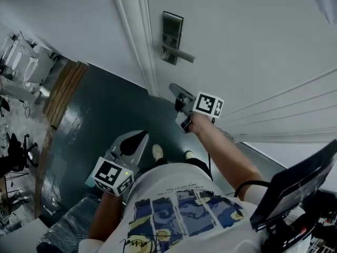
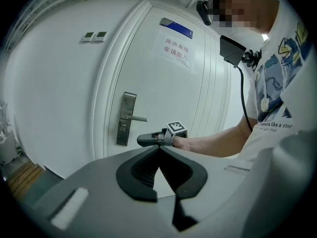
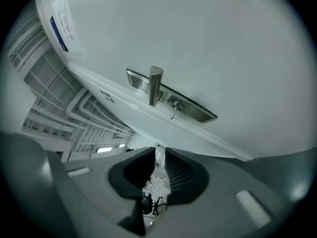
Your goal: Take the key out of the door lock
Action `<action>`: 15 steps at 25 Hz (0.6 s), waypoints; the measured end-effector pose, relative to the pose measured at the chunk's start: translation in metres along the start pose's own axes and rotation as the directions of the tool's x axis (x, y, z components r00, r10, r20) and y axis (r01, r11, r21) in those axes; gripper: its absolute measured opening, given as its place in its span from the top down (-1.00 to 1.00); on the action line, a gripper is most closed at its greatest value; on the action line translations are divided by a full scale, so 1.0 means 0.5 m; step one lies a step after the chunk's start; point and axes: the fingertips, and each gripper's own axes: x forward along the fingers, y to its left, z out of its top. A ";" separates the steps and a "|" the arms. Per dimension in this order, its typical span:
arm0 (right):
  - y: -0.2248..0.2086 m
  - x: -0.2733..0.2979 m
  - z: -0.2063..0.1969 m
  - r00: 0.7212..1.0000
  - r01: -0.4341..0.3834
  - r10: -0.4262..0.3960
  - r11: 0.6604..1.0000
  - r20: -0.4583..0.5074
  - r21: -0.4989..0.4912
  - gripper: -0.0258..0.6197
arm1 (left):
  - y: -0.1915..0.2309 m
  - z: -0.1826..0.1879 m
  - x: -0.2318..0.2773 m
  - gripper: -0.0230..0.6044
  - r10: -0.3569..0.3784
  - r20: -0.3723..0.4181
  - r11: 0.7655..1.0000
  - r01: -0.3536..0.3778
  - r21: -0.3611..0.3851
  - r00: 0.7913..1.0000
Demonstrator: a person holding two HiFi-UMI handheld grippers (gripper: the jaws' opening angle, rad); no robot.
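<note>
At the white door (image 1: 237, 46), open air lies between my right gripper (image 1: 177, 93) and the lock (image 1: 172, 31); the frame (image 1: 134, 36) edges the lock on one side. The right gripper's jaws stand a slit apart, holding and touching nothing. My left gripper (image 1: 138, 139) hangs low over the dark floor (image 1: 100, 109), jaw tips together, gripping nothing. Only the right gripper view shows the key (image 3: 173, 111), in the lock beside the handle (image 3: 155, 86); the left gripper view alone shows a sign (image 2: 176, 50) on the door.
</note>
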 end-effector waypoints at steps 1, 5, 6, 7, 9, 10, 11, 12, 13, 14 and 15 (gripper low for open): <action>-0.009 0.007 0.006 1.000 0.007 -0.007 1.000 0.013 0.014 0.77 | 0.004 0.000 0.001 0.91 -0.006 -0.003 1.000 0.006 0.001 1.000; -0.036 0.043 0.033 0.998 0.025 -0.029 0.997 0.064 0.069 0.77 | 0.024 0.002 -0.001 0.91 -0.023 -0.013 1.000 0.023 -0.003 1.000; -0.039 0.054 0.040 0.996 0.027 -0.033 0.996 0.078 0.081 0.77 | 0.030 0.003 -0.005 0.91 -0.024 -0.016 1.000 0.024 -0.004 1.000; -0.042 0.066 0.047 0.995 0.028 -0.036 0.996 0.091 0.090 0.77 | 0.037 0.003 -0.009 0.91 -0.025 -0.020 1.000 0.025 -0.005 0.999; -0.050 0.093 0.060 0.993 0.031 -0.043 0.994 0.111 0.106 0.77 | 0.053 0.002 -0.012 0.91 -0.026 -0.027 1.000 0.026 -0.006 0.999; -0.055 0.105 0.065 0.992 0.032 -0.045 0.993 0.119 0.112 0.77 | 0.060 0.002 -0.013 0.91 -0.025 -0.029 1.000 0.025 -0.006 0.999; -0.059 0.113 0.071 0.991 0.030 -0.045 0.993 0.129 0.116 0.77 | 0.064 0.001 -0.013 0.91 -0.024 -0.030 1.000 0.024 -0.005 0.999; -0.060 0.118 0.076 0.989 0.026 -0.043 0.992 0.142 0.120 0.77 | 0.066 -0.002 -0.015 0.91 -0.024 -0.031 1.000 0.024 -0.003 0.999; -0.061 0.120 0.081 0.987 0.022 -0.041 0.992 0.157 0.123 0.77 | 0.067 -0.005 -0.018 0.91 -0.023 -0.031 1.000 0.023 -0.002 0.999; -0.062 0.123 0.086 0.985 0.019 -0.041 0.992 0.170 0.127 0.77 | 0.069 -0.007 -0.020 0.91 -0.023 -0.033 1.000 0.023 0.000 0.999; -0.066 0.128 0.091 0.982 0.018 -0.042 0.991 0.182 0.134 0.77 | 0.073 -0.008 -0.021 0.91 -0.022 -0.035 1.000 0.022 0.001 0.999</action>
